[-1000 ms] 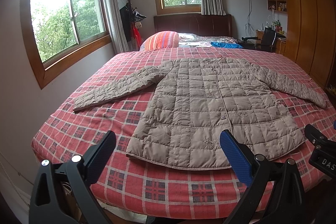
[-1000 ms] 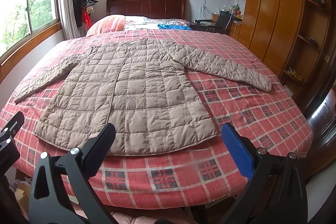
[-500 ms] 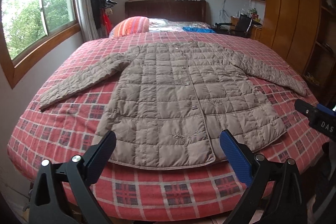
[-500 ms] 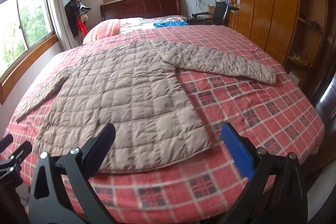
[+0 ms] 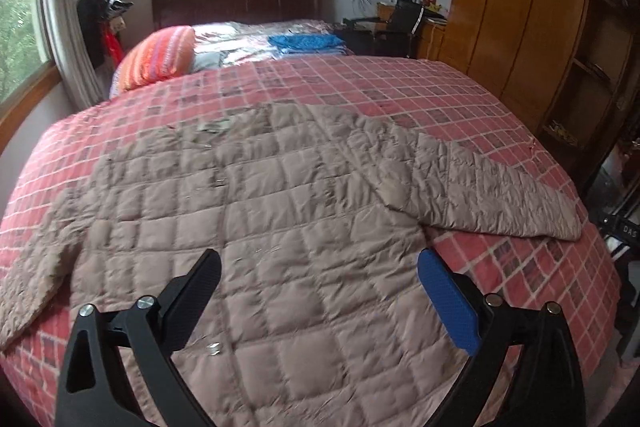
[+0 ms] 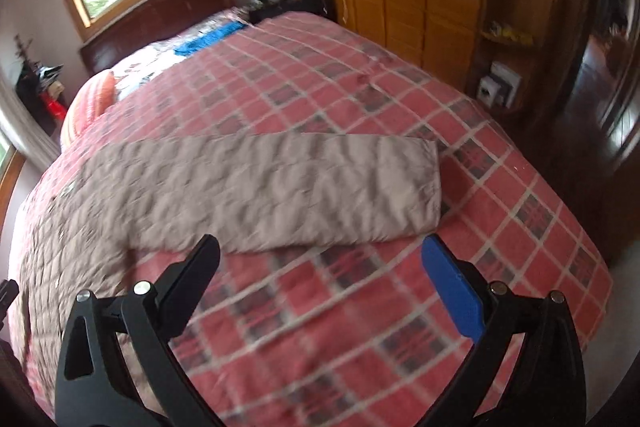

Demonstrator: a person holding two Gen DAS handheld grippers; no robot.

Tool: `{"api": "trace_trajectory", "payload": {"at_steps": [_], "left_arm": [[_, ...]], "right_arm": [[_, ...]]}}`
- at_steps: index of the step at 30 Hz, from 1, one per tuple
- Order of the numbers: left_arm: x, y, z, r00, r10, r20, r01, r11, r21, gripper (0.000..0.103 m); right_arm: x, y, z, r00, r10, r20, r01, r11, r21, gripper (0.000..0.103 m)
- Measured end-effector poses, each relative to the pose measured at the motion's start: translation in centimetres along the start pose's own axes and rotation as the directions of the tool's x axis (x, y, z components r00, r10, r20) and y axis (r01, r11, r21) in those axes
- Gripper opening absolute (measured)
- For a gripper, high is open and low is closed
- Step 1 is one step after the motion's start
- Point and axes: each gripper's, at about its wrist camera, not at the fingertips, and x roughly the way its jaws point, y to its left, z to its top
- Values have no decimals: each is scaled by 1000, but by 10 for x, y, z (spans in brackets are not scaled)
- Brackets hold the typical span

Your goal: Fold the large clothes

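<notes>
Fingers on the left gripper (image 5: 318, 277) and the right gripper (image 6: 320, 261) stand spread wide, holding nothing; the jacket (image 5: 280, 227) lies flat, unfolded, on the checked bedspread (image 5: 500, 123); folding looks not yet begun, likely a sleeve first; only the right wrist view shows the whole sleeve (image 6: 320, 187), its cuff needing a pinch.

We hold both grippers forward, jaws spread wide, nothing between them. Left gripper (image 5: 318, 289): black finger left, blue finger right. Right gripper (image 6: 320, 273): same layout, tilted a bit.
</notes>
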Motion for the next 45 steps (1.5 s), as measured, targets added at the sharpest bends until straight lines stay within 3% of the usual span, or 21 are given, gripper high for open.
{"api": "trace_trajectory", "payload": {"at_steps": [2,5,8,11,13,16,17,18,22,24,25,26,27,30,33,37,39,45], "left_arm": [[40,-15,23,995,-66,-75,65,998,-21,96],[92,-33,47,980,-118,-162,112,993,-43,89],[134,-48,60,961,-152,-232,140,988,-64,84],[164,-54,64,933,-214,-288,191,976,-107,73],[180,-56,66,915,-259,-310,225,964,-141,67],[197,-51,66,903,-290,-318,243,954,-177,58],[200,-49,66,897,-306,-319,255,948,-190,56],[204,-46,66,891,-317,-324,264,944,-199,52],[213,-34,63,872,-363,-329,293,925,-242,42],[214,-28,61,867,-380,-322,308,917,-253,38],[215,-27,61,865,-388,-320,314,914,-257,37],[216,-26,60,863,-394,-318,321,911,-259,37],[217,-26,61,861,-399,-315,325,909,-261,36],[217,-26,61,858,-409,-309,337,904,-262,35],[219,-24,61,852,-424,-308,351,898,-268,35],[216,-14,57,842,-446,-304,368,886,-282,35],[215,-12,56,843,-446,-301,371,887,-276,35],[213,-10,55,843,-447,-300,376,887,-266,35]], "right_arm": [[27,-26,16,999,-1,-51,4,998,56,100],[58,-58,28,995,-15,-100,27,993,117,100],[80,-77,36,991,18,-129,0,990,143,100],[97,-84,41,988,-13,-157,33,991,127,100],[108,-85,43,983,22,-180,1,992,128,99],[117,-83,47,981,33,-192,-12,994,108,97],[121,-82,47,978,40,-203,-18,994,106,92],[124,-82,48,976,42,-214,-20,994,106,77],[135,-77,50,975,11,-224,7,997,80,68],[134,-71,51,975,-14,-220,26,998,52,42],[132,-67,50,974,2,-227,10,999,54,32],[130,-65,51,971,44,-236,-28,997,67,14],[128,-61,51,969,58,-241,-41,996,75,10],[115,-43,57,976,33,-214,-22,998,54,9],[95,-20,61,978,121,-172,-114,992,53,9],[71,38,63,968,208,-139,-215,976,-35,9],[69,69,63,956,251,-153,-266,961,-81,9],[100,143,53,947,220,-235,-271,938,-217,9]]}}
